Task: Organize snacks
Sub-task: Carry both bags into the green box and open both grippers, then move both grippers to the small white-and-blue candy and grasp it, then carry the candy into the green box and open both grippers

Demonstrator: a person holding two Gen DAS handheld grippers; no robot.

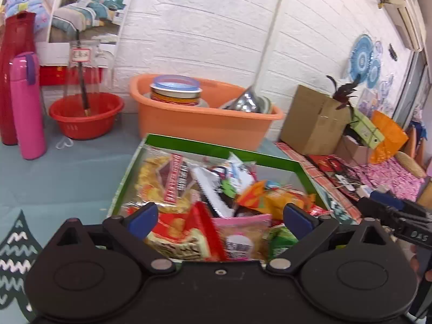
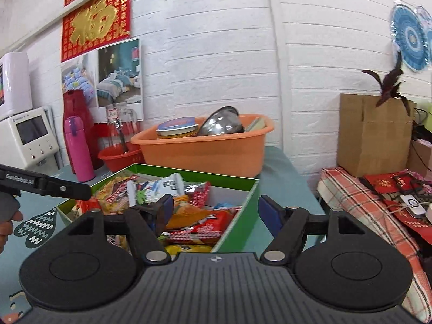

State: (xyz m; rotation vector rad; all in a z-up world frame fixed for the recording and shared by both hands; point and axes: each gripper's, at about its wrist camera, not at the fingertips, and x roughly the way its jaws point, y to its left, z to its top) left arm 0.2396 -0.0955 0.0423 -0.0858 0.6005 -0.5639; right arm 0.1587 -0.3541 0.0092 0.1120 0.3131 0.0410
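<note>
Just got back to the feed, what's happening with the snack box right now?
A person holds both grippers over the green box, which is piled with mixed snack packets. The left gripper and right gripper are both wide open with nothing gripped. The right gripper straddles the box's right wall. No packet has been picked at this moment.

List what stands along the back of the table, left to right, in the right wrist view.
White appliance → pink bottle → red basin → orange tub → cardboard box.

One green box [image 1: 221, 149], two basins [image 1: 205, 118], one pink bottle [image 1: 27, 105].
</note>
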